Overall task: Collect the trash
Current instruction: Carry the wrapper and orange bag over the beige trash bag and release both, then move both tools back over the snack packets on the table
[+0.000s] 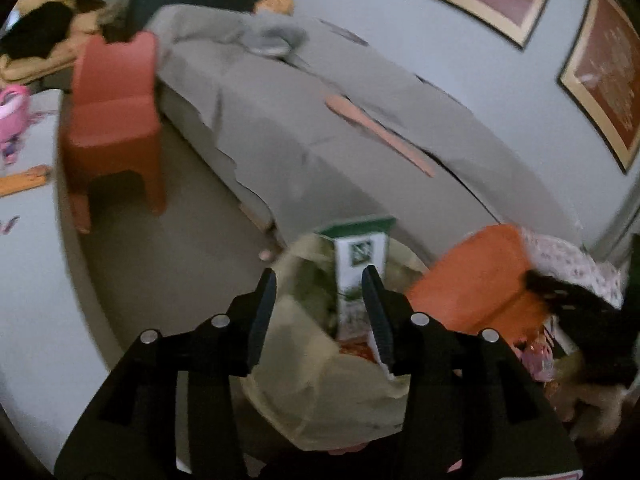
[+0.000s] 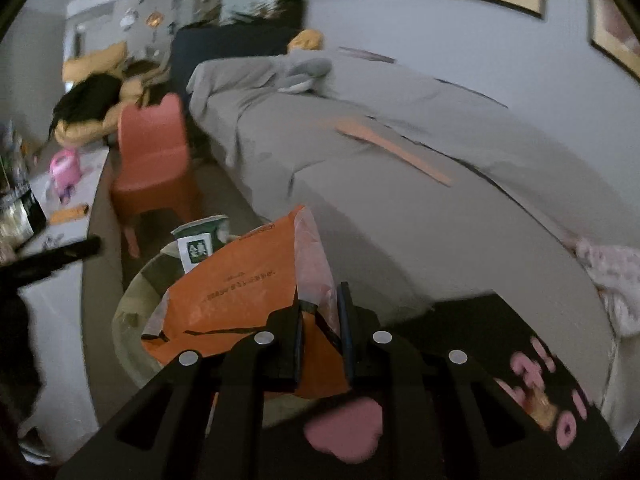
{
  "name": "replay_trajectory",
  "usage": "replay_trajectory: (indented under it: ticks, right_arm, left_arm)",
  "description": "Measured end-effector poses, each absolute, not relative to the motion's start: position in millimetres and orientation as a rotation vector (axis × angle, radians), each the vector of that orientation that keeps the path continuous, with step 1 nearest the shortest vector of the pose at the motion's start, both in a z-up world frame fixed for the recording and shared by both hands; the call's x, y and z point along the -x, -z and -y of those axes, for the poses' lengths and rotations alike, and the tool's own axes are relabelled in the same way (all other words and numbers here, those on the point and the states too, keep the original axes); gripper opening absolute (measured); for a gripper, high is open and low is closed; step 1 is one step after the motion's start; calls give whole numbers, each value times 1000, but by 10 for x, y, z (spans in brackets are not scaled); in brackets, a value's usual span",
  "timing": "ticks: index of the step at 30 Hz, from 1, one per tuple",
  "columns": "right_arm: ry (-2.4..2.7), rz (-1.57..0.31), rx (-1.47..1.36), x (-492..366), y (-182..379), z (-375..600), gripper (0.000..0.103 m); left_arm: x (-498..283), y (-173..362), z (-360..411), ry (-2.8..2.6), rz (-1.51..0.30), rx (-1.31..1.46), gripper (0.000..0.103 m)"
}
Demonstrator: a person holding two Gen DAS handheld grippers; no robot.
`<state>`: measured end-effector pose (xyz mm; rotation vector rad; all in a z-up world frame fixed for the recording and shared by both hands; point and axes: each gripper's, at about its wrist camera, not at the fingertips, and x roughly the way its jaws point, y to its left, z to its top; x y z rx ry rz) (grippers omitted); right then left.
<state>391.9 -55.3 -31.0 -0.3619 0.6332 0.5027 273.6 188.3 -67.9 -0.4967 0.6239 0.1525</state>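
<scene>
A bin lined with an olive-beige bag [image 1: 304, 380] stands on the floor below both grippers; it also shows in the right wrist view [image 2: 132, 300]. A green-and-white carton [image 1: 358, 272] stands upright in it, seen too in the right wrist view [image 2: 198, 246]. My left gripper [image 1: 320, 312] is open above the bin, its right finger next to the carton. My right gripper [image 2: 322, 320] is shut on an orange plastic bag [image 2: 240, 288], held over the bin; the bag shows orange in the left wrist view [image 1: 476, 280].
A bed with a grey cover [image 2: 400, 184] runs along the wall. A red child's chair [image 1: 116, 120] stands by its foot. A white table [image 1: 28, 280] with a pink toy [image 1: 12, 112] lies left. Pink-printed cloth [image 2: 612, 276] lies at right.
</scene>
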Motion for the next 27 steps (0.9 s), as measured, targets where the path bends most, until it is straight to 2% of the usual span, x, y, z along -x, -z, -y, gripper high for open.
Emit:
replay_trajectory:
  ticks: [4,12,19,21,23,25,27]
  right_arm:
    - [-491,-548,566,-3909,648,-7,16]
    - [-649,-835,592,-3985,1295,-253,16]
    - [-674,-947,510,-4060,1370,-36,16]
    - [-689,-952,439,-4058,1321,63,19]
    - [-700,-933,380,-4040,1238,144,32]
    - [-694,-894,343,-3998,1114,280,39]
    - [-684,-858,314,-3954,980,419,40]
  left_arm:
    - [-2559,666,-2076,-187,-594,556,45]
    - [-2560,843,-2126,-175,-627,590,45]
    - [-2572,891,-2081,-161,-656,591,45]
    - [-2573,891,-2079,-161,-661,593,46]
    - [-2577,886,-2065,-164,-664,592,48]
    - [-2588,874,-2044,-164,-670,584,49]
    - [-2589,861,-2020,-161,-672,575,50]
